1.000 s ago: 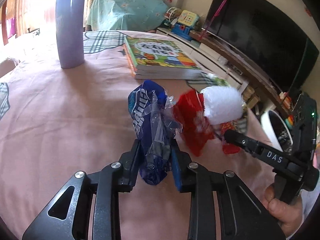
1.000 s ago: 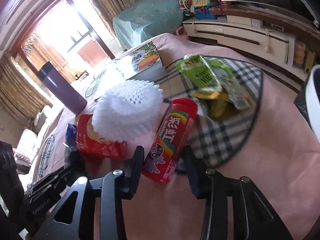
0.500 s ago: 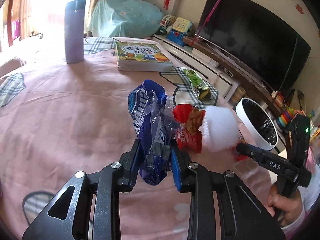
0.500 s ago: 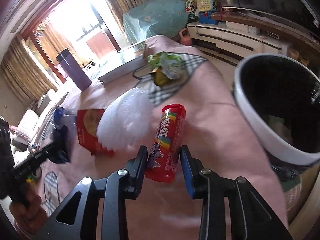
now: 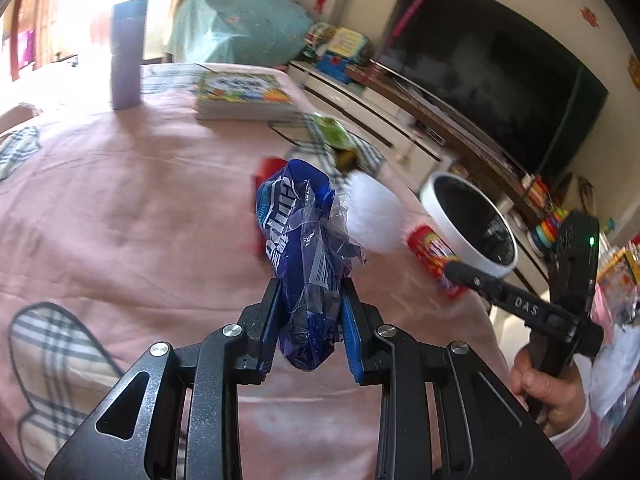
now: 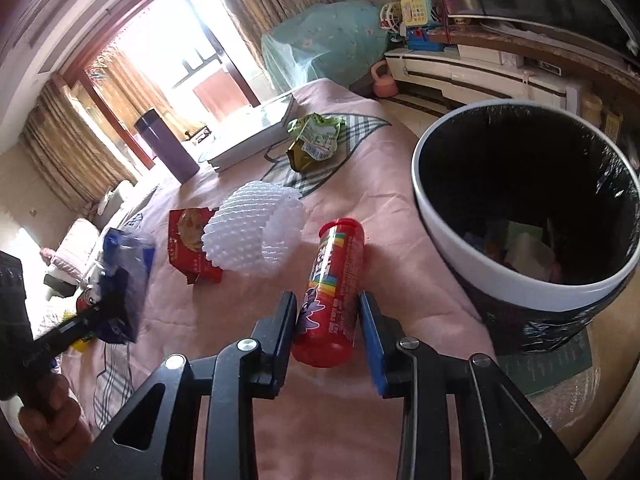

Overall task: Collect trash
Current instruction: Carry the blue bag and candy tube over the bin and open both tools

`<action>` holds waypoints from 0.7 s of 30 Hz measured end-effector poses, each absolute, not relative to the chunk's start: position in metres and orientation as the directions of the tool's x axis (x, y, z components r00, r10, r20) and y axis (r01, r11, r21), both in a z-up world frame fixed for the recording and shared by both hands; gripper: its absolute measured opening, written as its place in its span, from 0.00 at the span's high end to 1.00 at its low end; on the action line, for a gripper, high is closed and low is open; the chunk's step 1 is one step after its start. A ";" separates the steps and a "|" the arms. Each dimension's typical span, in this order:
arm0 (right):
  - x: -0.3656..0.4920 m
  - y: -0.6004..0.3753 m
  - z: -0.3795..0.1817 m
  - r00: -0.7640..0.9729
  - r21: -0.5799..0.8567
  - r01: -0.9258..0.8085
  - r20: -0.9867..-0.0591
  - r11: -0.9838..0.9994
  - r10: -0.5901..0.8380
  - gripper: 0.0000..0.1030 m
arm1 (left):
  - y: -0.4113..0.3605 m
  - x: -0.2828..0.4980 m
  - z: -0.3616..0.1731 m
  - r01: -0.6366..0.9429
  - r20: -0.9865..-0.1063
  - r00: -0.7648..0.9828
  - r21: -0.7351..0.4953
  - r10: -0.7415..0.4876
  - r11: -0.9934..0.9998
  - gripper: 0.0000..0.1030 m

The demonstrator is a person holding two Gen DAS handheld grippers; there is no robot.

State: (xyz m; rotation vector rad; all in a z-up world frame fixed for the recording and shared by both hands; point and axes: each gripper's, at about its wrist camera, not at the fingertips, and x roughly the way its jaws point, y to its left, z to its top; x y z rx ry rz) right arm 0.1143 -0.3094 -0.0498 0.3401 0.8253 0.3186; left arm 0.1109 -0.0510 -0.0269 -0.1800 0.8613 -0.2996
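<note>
The left hand-held gripper (image 5: 310,324) clamped a blue wrapper (image 5: 304,256) at the centre of its frame, above the pink table (image 5: 120,208). The right hand-held gripper (image 6: 330,330) gripped a red can (image 6: 334,292) at lower centre, left of the bin (image 6: 524,280). A white foam net (image 6: 256,232), red packet (image 6: 188,240) and green wrapper (image 6: 316,138) lay on the table, centre-left.

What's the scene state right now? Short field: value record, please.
left tool: shut on blue wrapper, held above the pink tablecloth
right tool: shut on red candy tube
bin: white rim, black liner, beside the table, some trash already inside
trash on table: white foam net, red snack packet, green wrapper
other items: purple tumbler, book
</note>
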 end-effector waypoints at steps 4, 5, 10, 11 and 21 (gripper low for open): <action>0.114 -0.306 -0.057 0.623 0.386 -0.140 -0.682 0.912 0.384 0.69 | -0.068 0.108 -0.036 0.231 -0.736 0.578 -0.266 -0.352 0.936 0.74; 0.116 -0.305 -0.062 0.610 0.391 -0.133 -0.692 0.911 0.386 0.69 | -0.071 0.109 -0.037 0.241 -0.740 0.571 -0.262 -0.355 0.934 0.74; 0.125 -0.296 -0.065 0.602 0.391 -0.119 -0.703 0.913 0.379 0.60 | -0.074 0.111 -0.043 0.275 -0.746 0.551 -0.261 -0.374 0.925 0.74; 0.128 -0.294 -0.064 0.607 0.382 -0.117 -0.703 0.917 0.371 0.60 | -0.075 0.111 -0.044 0.281 -0.746 0.548 -0.261 -0.377 0.924 0.74; 0.117 -0.297 -0.056 0.648 0.353 -0.102 -0.686 0.930 0.332 0.70 | -0.090 0.105 -0.043 0.328 -0.742 0.526 -0.274 -0.415 0.904 0.74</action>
